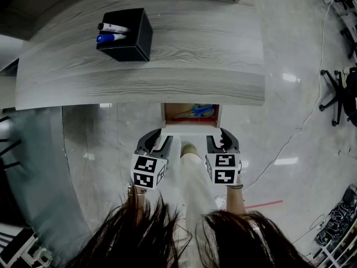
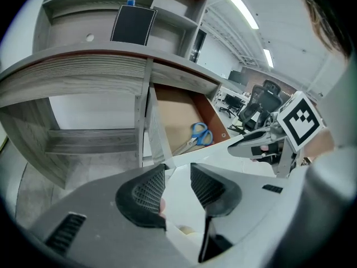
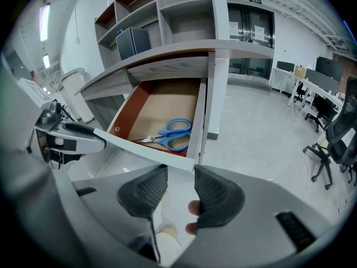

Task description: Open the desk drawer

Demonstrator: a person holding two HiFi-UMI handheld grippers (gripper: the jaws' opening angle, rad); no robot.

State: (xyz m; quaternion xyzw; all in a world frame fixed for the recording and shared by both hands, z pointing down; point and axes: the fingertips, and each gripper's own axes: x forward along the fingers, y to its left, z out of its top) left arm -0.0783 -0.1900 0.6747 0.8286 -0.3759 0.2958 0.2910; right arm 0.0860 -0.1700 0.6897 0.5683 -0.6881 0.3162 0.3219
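The desk drawer [image 1: 191, 129] stands pulled out from under the grey wood-grain desk [image 1: 184, 66]; its brown bottom holds blue-handled scissors [image 1: 198, 112]. My left gripper [image 1: 156, 140] sits at the front panel's left corner, my right gripper [image 1: 221, 138] at the right corner. In the left gripper view the left gripper [image 2: 177, 172] shows its jaws apart, with the drawer corner [image 2: 167, 162] just at their tips. The right gripper [image 3: 181, 173] looks the same way at the other corner [image 3: 195, 159]. Nothing is clamped in either. Scissors [image 3: 173, 135] lie near the front.
A black box [image 1: 131, 41] with two markers stands on the desk's left part. Shelves [image 3: 184, 10] rise behind the desk. The person's legs and a shoe [image 1: 188, 149] are below the drawer. A cable [image 1: 290, 141] and office chairs [image 1: 340, 94] are on the floor to the right.
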